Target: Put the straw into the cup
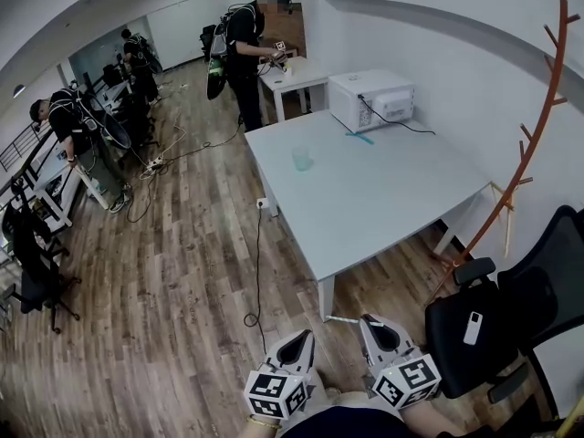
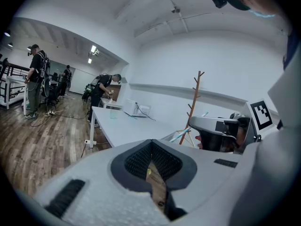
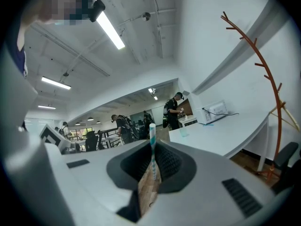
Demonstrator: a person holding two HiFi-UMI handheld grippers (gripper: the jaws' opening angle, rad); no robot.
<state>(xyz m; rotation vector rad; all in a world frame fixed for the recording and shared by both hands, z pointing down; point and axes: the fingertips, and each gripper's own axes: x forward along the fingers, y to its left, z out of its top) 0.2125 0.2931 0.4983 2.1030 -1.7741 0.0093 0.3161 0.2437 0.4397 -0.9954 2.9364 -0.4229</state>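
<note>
Shows the striped straw pinched upright in the closed right claw, plain in the right gripper view, lost in the head view. Puts the translucent cup on the white surface, well apart from both claws. Shows the left claw closed on nothing, beside the right.
</note>
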